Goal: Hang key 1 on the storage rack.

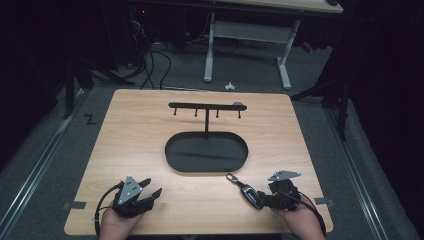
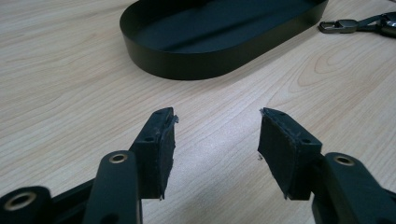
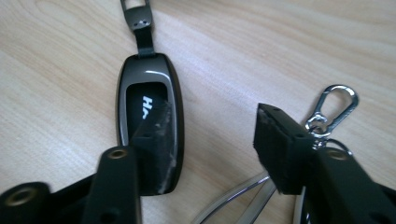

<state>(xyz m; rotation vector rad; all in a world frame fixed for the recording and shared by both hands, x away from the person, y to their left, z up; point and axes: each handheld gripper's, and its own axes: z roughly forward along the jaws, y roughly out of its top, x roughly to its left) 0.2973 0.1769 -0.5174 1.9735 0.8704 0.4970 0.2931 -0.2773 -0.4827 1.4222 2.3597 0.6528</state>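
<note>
A black key fob [image 1: 248, 192] with a short strap and metal clasp lies flat on the wooden table, near the front right. In the right gripper view the key fob [image 3: 149, 93] sits partly under the left jaw. A silver carabiner clip [image 3: 334, 105] and a key ring lie beside the right jaw. My right gripper [image 3: 215, 116] is open just above the table and holds nothing; in the high view it is my right gripper [image 1: 266, 198] at the fob's near end. My left gripper [image 1: 153, 186] rests open at the front left, with bare wood between its fingertips [image 2: 161, 135].
A black oval tray [image 1: 206, 171] stands mid-table, and a T-shaped rack [image 1: 206, 106] with several small hooks rises from its far side. The tray's wall [image 2: 210, 63] lies ahead of the left gripper. A white desk frame [image 1: 285, 65] stands on the floor beyond.
</note>
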